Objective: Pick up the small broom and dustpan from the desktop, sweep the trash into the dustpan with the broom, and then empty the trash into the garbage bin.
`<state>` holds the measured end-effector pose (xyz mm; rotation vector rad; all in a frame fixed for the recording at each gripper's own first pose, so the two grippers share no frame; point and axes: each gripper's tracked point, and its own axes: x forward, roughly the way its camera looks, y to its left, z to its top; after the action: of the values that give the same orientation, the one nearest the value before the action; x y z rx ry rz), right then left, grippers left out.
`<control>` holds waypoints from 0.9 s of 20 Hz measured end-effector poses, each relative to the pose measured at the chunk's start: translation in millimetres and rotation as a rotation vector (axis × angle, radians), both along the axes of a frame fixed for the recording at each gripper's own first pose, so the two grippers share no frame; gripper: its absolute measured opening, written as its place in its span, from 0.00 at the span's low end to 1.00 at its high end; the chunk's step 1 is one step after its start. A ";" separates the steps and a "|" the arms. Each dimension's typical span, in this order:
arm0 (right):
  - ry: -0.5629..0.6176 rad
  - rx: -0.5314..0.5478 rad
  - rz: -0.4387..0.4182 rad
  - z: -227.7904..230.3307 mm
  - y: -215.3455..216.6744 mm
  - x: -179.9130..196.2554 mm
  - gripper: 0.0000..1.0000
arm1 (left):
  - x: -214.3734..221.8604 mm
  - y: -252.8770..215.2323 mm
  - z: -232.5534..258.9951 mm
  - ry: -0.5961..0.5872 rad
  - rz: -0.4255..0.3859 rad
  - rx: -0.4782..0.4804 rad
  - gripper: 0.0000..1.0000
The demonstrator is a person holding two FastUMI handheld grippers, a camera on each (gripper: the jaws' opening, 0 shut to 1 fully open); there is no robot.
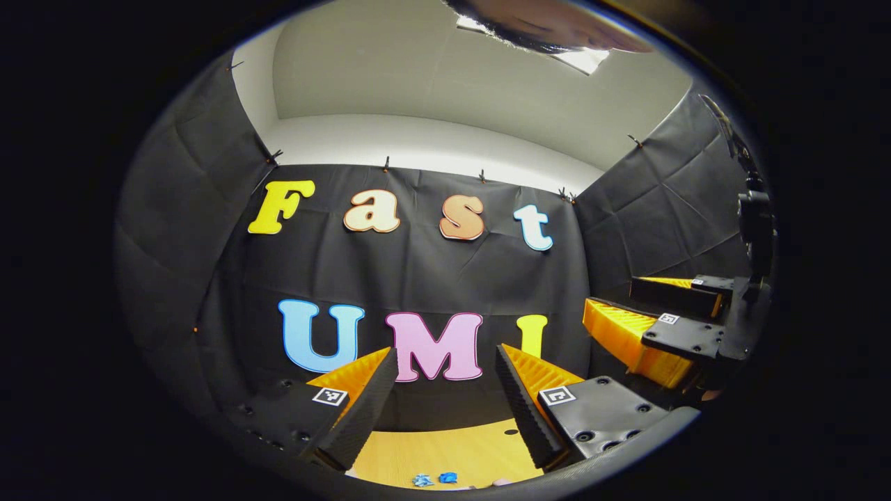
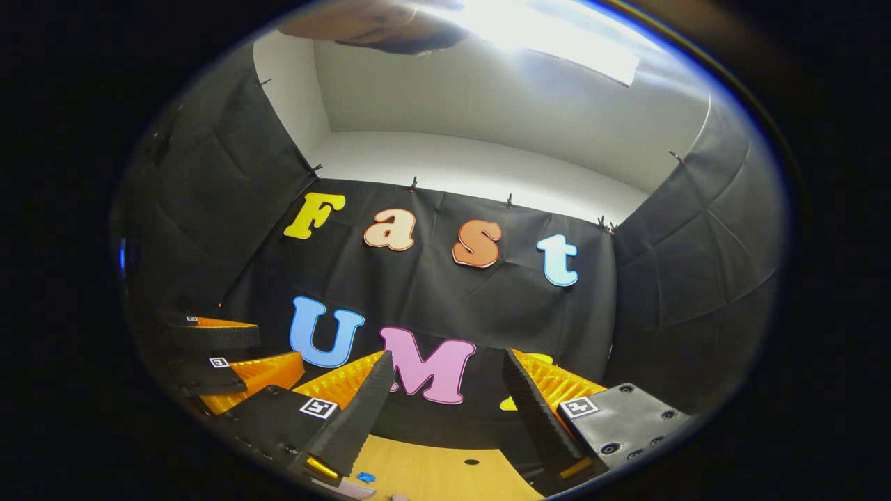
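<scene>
both hand-held grippers are held raised and level, facing the booth wall. the left hand-held gripper point(image 1: 445, 390) is spread with nothing between its fingers, and so is the right hand-held gripper point(image 2: 445, 396). the blue trash point(image 1: 435, 479) lies on the surface point(image 1: 445, 452) at 6 o'clock, below the left one; a downward tilt is judged necessary. broom and dustpan cannot be located.

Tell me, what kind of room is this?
Likely a small recording booth: black cloth walls hang on clips around a wooden desk, and two open tongs point at the cloth, with blue scraps below.
</scene>
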<state>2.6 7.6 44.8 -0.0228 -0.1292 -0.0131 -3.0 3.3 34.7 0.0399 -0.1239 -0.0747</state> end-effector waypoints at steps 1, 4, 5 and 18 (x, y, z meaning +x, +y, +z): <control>-0.010 -0.003 0.004 3.0 1.6 0.1 0.96 | -0.4 -0.9 0.2 0.000 -0.004 -0.001 0.84; -0.006 0.020 0.015 1.2 6.5 2.5 0.96 | 1.2 1.1 -2.8 0.005 -0.007 -0.009 0.84; 0.004 0.029 0.014 -1.5 6.4 2.0 0.99 | 1.2 2.5 -4.1 0.010 -0.005 -0.007 0.84; 0.027 0.018 0.000 -7.0 4.6 7.4 0.99 | 4.7 6.9 -12.8 0.045 0.004 0.001 0.84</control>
<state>10.0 12.3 37.8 -0.0051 -0.1019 -0.0138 1.7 10.1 21.8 0.0391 -0.0788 -0.0719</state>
